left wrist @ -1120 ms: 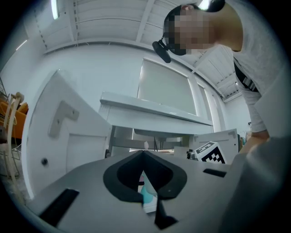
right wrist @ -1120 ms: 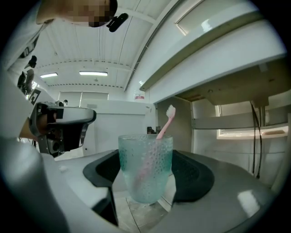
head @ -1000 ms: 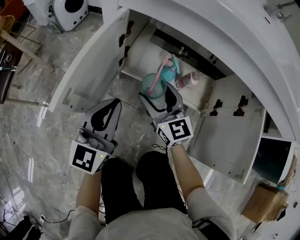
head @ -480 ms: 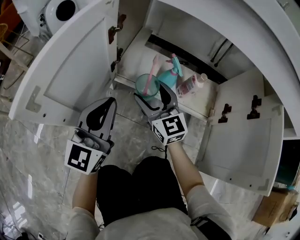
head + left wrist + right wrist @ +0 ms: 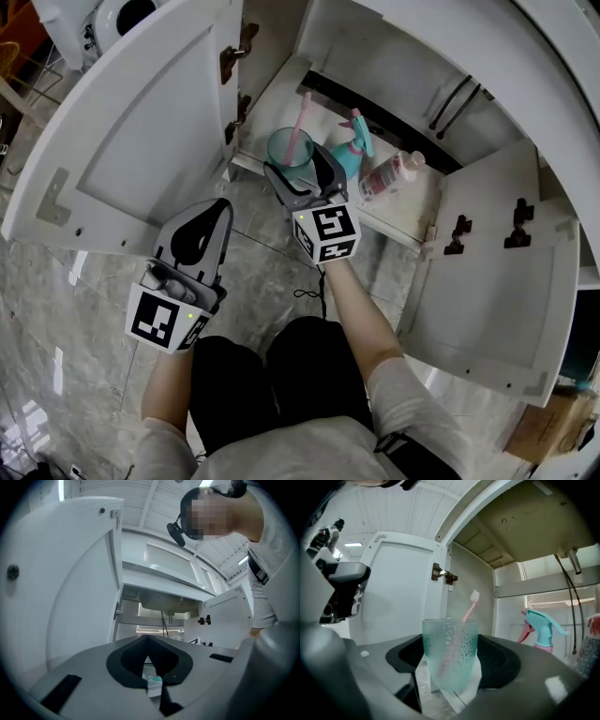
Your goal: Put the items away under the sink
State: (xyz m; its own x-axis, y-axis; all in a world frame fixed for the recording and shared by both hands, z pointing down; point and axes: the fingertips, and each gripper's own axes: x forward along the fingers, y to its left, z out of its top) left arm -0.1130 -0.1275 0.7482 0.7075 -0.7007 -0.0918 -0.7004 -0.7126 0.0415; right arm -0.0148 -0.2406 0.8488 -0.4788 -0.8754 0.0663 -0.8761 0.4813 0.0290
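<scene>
Head view: right gripper, frame centre, clamped on teal cup holding pink toothbrush, at the left end of the open cabinet. Spray bottle is just to its right. Left gripper, lower left.
Left gripper view: jaws together, nothing held.
Right gripper view: cup upright between jaws.

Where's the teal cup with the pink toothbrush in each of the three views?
Head view: cup upper centre, held in the right gripper.
Right gripper view: cup dead centre between the jaws.
Left gripper view: only a teal sliver low centre; cannot tell.
Shared landmark: the open left door, at left in all three.
</scene>
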